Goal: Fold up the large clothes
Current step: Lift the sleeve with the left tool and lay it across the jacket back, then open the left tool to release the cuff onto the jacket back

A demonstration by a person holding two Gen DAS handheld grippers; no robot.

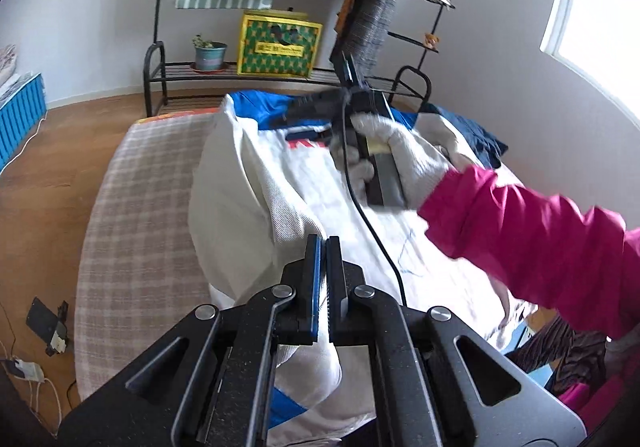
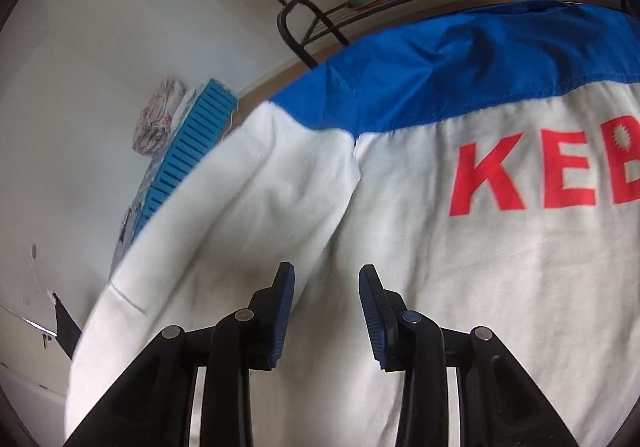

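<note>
Left wrist view: my left gripper point(image 1: 323, 247) is clamped fully shut on a fold of the white and blue jacket point(image 1: 256, 183), which lies on the checked bed point(image 1: 132, 207).

Right wrist view: my right gripper point(image 2: 326, 287) hovers half open and empty over the jacket's white sleeve point(image 2: 240, 207); I should pinch only the sleeve layer.

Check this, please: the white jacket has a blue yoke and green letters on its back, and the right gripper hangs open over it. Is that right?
Not quite. The letters on the jacket are red, not green, as the right wrist view shows. The rest holds: the yoke is blue, and the right gripper hangs open over the white cloth.
</note>
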